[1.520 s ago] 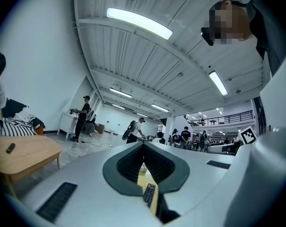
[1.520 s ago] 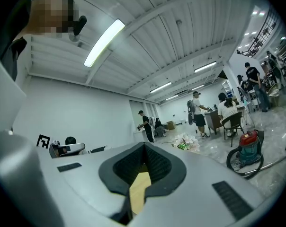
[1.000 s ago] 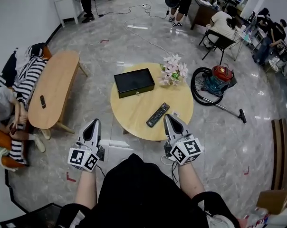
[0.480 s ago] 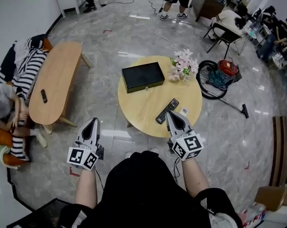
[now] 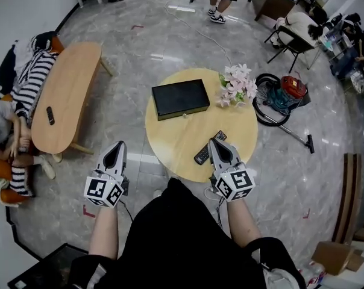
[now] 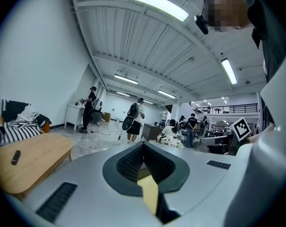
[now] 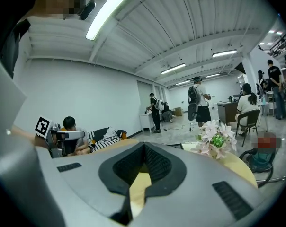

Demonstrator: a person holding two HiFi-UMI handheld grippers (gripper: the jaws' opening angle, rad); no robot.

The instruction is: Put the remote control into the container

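Observation:
A black remote control (image 5: 201, 156) lies near the front edge of the round wooden table (image 5: 179, 134), partly covered by my right gripper. The container, a flat black box (image 5: 181, 99), sits with its lid down at the table's far left side. My right gripper (image 5: 213, 141) is shut and empty, its tip over the remote's middle; whether it touches I cannot tell. My left gripper (image 5: 119, 144) is shut and empty, over the floor left of the table. In the gripper views the left gripper (image 6: 143, 145) and right gripper (image 7: 144, 146) each show their jaws together with nothing between.
Pink flowers (image 5: 236, 84) stand at the round table's far right. A long oval wooden table (image 5: 70, 95) with a small dark remote (image 5: 50, 115) stands to the left, with a seated person beside it. A vacuum cleaner (image 5: 284, 94) and hose lie right of the round table.
Both grippers have come forward and down toward the round table. The right gripper's tip, earlier beside the remote's near end, now overlaps the remote. Both stayed shut.

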